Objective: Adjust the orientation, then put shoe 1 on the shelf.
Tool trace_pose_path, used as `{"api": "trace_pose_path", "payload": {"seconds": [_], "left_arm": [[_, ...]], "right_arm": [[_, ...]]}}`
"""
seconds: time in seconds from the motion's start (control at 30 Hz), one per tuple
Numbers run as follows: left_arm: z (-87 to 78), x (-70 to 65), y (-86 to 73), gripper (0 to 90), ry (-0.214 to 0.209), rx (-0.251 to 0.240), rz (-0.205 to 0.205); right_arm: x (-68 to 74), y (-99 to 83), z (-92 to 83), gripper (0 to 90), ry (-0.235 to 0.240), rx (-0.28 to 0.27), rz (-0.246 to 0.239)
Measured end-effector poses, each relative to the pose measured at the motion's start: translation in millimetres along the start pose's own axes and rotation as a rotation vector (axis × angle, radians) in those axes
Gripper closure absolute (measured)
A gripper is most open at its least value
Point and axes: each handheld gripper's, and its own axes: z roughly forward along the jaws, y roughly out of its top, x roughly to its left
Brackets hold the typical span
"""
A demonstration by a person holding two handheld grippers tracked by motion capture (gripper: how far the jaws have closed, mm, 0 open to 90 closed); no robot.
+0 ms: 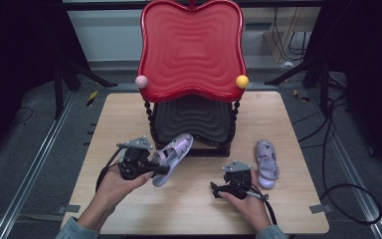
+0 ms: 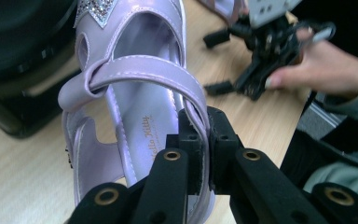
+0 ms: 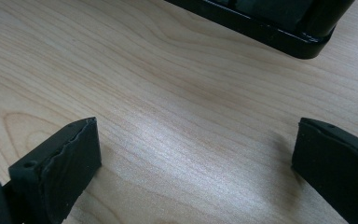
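Left gripper (image 2: 200,140) clamped on the strap of a lilac sandal (image 2: 135,107), toe raised toward the black rack base (image 1: 194,122). Right gripper (image 3: 196,163) spread wide over bare desk (image 3: 168,93); second sandal (image 1: 267,162) just beside it.

The table (image 1: 129,119) is pale wood with a matt, visible grain. The lilac sandal (image 2: 135,93) looks like smooth, glossy plastic or patent, with a glittery patch at the toe. The red tray (image 1: 191,47) is glossy, ribbed plastic.
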Motion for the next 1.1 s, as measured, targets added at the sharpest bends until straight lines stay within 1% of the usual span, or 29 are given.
{"api": "trace_pose_path", "payload": {"seconds": [0.03, 0.07, 0.1, 0.13, 0.23, 0.3, 0.33, 0.47, 0.5, 0.57, 0.67, 0.7, 0.73, 0.77, 0.83, 0.87, 0.9, 0.93, 0.97, 1.0, 1.03, 1.07, 1.1], "left_arm": [[0.0, 0.0, 0.0, 86.1, 0.0, 0.0, 0.0], [0.9, -2.6, 7.1, 86.1, 0.008, -0.027, -0.006], [0.9, -2.6, 7.1, 86.1, 0.008, -0.027, -0.006], [2.4, -4.9, 13.3, 86.1, 0.017, -0.05, -0.009], [6.6, -7.3, 20.3, 86.0, 0.029, -0.08, -0.017], [10.6, -8.5, 24.1, 86.1, 0.042, -0.099, -0.021], [10.6, -8.5, 24.1, 86.1, 0.042, -0.099, -0.021], [19.3, -9.5, 29.7, 86.0, 0.076, -0.143, -0.024], [21.3, -9.5, 30.8, 86.1, 0.084, -0.158, -0.03], [27.0, -9.5, 34.7, 86.0, 0.121, -0.204, -0.039], [31.9, -9.1, 38.1, 86.0, 0.15, -0.253, -0.053], [31.9, -9.1, 38.1, 86.0, 0.15, -0.253, -0.053], [35.3, -10.1, 41.4, 86.0, 0.191, -0.277, -0.038], [35.3, -10.1, 41.4, 86.0, 0.191, -0.277, -0.038], [41.4, -10.3, 46.7, 86.0, 0.23, -0.328, -0.043], [41.4, -10.3, 46.7, 86.0, 0.23, -0.328, -0.043], [44.4, -9.4, 49.0, 86.0, 0.245, -0.344, -0.049], [48.8, -8.0, 52.4, 86.0, 0.266, -0.369, -0.058], [48.8, -8.0, 52.4, 86.0, 0.266, -0.369, -0.058], [53.3, -6.1, 56.8, 86.0, 0.285, -0.397, -0.066], [53.3, -6.1, 56.8, 86.0, 0.285, -0.397, -0.066], [55.9, -4.3, 60.0, 86.0, 0.298, -0.409, -0.065], [58.0, -2.9, 62.3, 86.0, 0.302, -0.421, -0.071]], "right_arm": [[0.0, 0.0, 0.0, 1.3, 0.0, 0.0, -0.001], [-0.2, 0.0, 0.0, 1.4, 0.0, -0.001, -0.002], [0.0, 0.0, 0.0, 1.3, 0.0, 0.0, -0.001], [0.0, 0.0, 0.0, 1.3, 0.0, 0.0, -0.001], [-0.3, 0.0, 0.0, 1.4, -0.001, -0.001, -0.004], [-0.2, 0.0, 0.0, 1.4, -0.001, -0.001, -0.004], [-0.2, 0.0, 0.0, 1.4, -0.001, -0.001, -0.004], [-0.3, 0.0, 0.1, 1.3, -0.001, -0.002, -0.005], [-0.3, 0.0, 0.1, 1.3, -0.001, -0.002, -0.005], [-0.3, 0.0, 0.1, 1.3, -0.001, -0.002, -0.005], [-0.3, 0.0, 0.1, 1.4, -0.001, -0.002, -0.005], [-0.3, 0.0, 0.1, 1.4, -0.001, -0.002, -0.005], [-0.3, 0.0, 0.1, 1.3, -0.001, -0.002, -0.005], [-0.3, 0.0, 0.1, 1.3, -0.001, -0.002, -0.005], [-0.3, 0.0, -0.1, 1.4, -0.001, 0.0, -0.005], [-0.3, 0.0, -0.1, 1.3, -0.001, 0.0, -0.005], [-0.3, 0.0, -0.1, 1.3, -0.001, 0.0, -0.005], [-0.4, 0.0, 0.1, 1.3, 0.0, -0.002, -0.007], [-0.3, 0.0, 0.1, 1.3, 0.0, -0.002, -0.004], [-0.3, 0.0, 0.1, 1.3, 0.0, -0.002, -0.005], [-0.3, 0.0, 0.1, 1.3, 0.0, -0.002, -0.005], [-0.3, 0.0, 0.1, 1.3, 0.0, -0.002, -0.004], [-0.5, 0.0, 0.1, 1.3, 0.001, -0.003, -0.007]]}}
